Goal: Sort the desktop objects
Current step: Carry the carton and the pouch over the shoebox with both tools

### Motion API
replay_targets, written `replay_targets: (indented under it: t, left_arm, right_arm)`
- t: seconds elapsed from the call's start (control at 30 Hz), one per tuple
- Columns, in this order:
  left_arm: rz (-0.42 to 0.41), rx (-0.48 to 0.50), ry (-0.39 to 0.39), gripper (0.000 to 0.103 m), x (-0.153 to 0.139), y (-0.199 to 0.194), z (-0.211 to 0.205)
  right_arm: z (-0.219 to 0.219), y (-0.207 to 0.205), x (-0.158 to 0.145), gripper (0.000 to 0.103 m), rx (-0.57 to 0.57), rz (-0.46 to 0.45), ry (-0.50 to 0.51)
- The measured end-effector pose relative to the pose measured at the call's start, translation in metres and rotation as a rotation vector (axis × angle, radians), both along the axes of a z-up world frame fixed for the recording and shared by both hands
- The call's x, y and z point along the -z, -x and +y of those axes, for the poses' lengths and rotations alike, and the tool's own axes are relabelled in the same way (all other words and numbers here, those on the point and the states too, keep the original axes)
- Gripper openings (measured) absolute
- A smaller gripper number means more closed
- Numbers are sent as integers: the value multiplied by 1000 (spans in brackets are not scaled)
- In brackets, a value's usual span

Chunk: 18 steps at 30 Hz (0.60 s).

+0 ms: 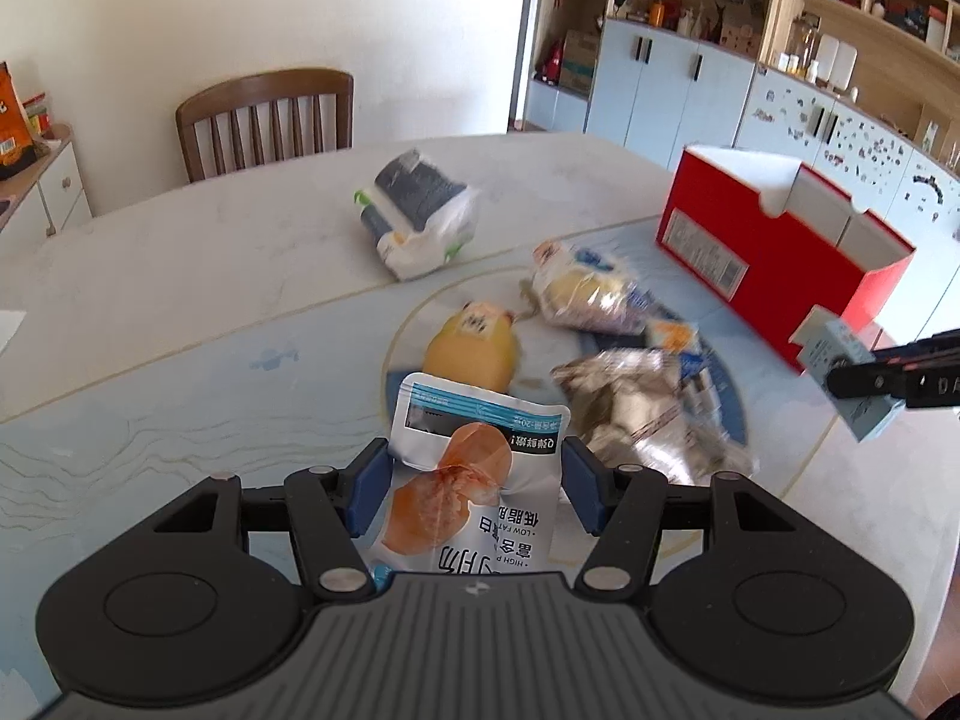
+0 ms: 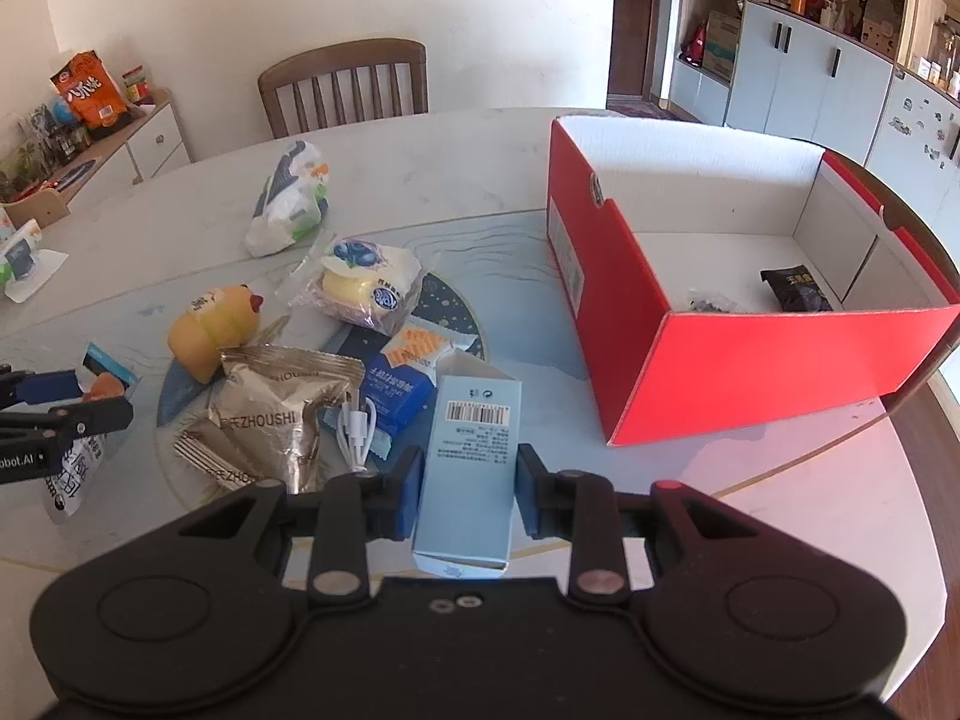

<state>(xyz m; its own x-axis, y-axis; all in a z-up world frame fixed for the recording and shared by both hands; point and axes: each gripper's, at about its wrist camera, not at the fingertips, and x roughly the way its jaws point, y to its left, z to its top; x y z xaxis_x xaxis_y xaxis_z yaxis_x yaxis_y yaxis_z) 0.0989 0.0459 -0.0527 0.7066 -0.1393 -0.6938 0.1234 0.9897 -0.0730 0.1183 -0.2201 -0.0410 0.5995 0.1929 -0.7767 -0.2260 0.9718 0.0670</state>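
Left claw (image 1: pixel 477 483): clamped on snack pouch (image 1: pixel 474 480). Right claw (image 2: pixel 465 489): clamped on blue carton (image 2: pixel 471 468), likely bound for red box (image 2: pixel 750 372) at 2 o'clock.

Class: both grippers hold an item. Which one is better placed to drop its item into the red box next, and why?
Right. The right gripper holds the light blue carton with the red box just ahead, its open top facing it. The left gripper, holding the snack pouch, sits farther away, beyond the snack pile.
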Motion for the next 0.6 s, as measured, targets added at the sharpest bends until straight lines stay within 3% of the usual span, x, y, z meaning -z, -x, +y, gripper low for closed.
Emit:
replay_targets:
  t: [0.3,0.6]
  left_arm:
    - [-20,21,62,60,-31,-1,-30]
    - [-56,63,69,60,-53,-11,-69]
  right_arm:
    - [-17,7,-23,31,-19,-11,-17]
    - [-48,1,-47,31,-27,-41,-41]
